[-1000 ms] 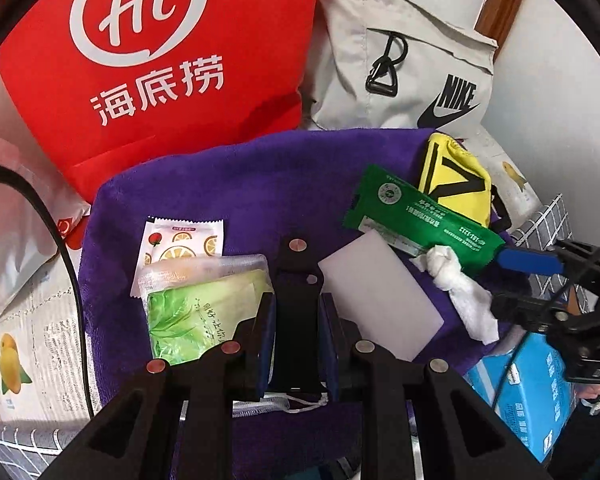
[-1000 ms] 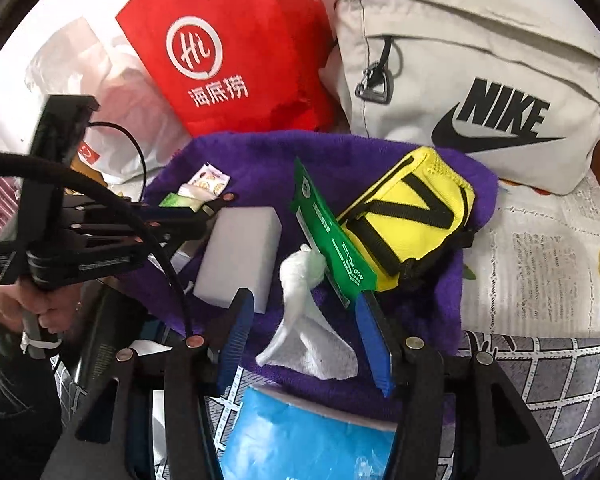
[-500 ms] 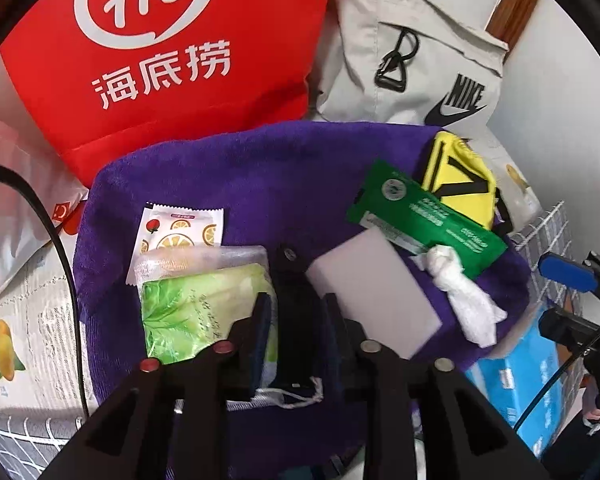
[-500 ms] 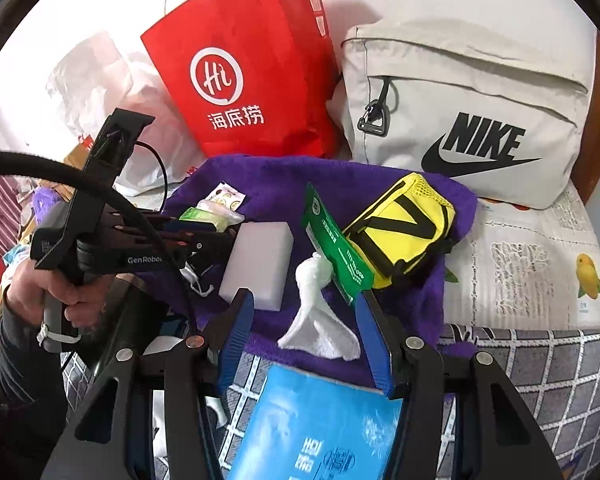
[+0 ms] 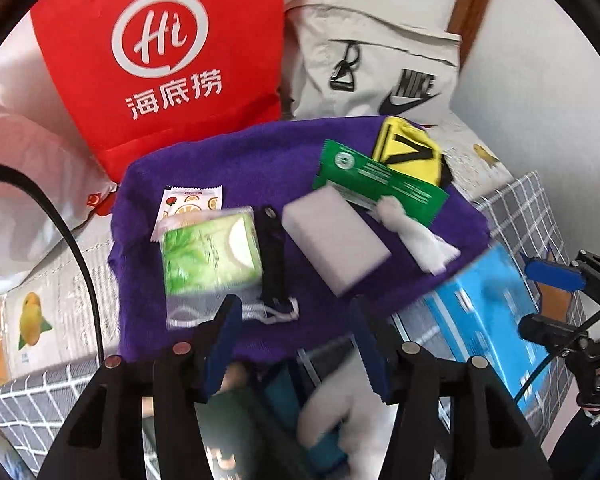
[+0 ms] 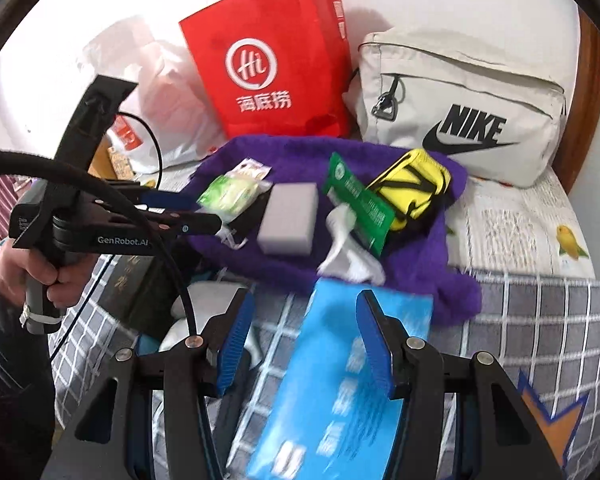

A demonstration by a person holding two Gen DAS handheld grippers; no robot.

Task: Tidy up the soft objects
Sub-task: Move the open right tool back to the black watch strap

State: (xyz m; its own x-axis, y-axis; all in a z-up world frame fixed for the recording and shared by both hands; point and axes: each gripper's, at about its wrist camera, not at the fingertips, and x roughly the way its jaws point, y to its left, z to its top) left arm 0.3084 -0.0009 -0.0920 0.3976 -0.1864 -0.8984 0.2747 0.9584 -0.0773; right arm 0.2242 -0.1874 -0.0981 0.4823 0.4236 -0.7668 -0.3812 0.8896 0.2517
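1. The purple towel (image 5: 228,160) is the stage, spread on the bed in front of the red bag (image 5: 160,52) and the grey Nike bag (image 6: 464,104). Its near edge droops over the checked cover (image 6: 540,312), so anything sliding toward the person goes off the cloth.
2. The blue pack (image 6: 340,380) lies off the towel on that checked cover, directly under the right gripper (image 6: 304,340). Its long axis runs away from the gripper toward the towel, roughly in line with the fingers. The jaws stand apart and nothing is between them.
3. The white sponge block (image 5: 334,240) sits mid-towel, long axis slanting from far-left to near-right in the left wrist view, ahead of the left gripper (image 5: 296,344) and slightly to its right.
4. The green tissue pack (image 5: 210,256) lies ahead and to the left, with the black drawstring pouch (image 5: 272,256) between it and the sponge, dead ahead of the left gripper. The left jaws are opening, with nothing between them.
5. The green sachet (image 5: 380,182) and yellow pouch (image 5: 410,152) crowd the far right corner; the white wipe (image 5: 420,240) trails toward the edge.
6. My read: the left hand is nearer the towel's items, the right owns the blue pack. Open room is the towel's far middle.
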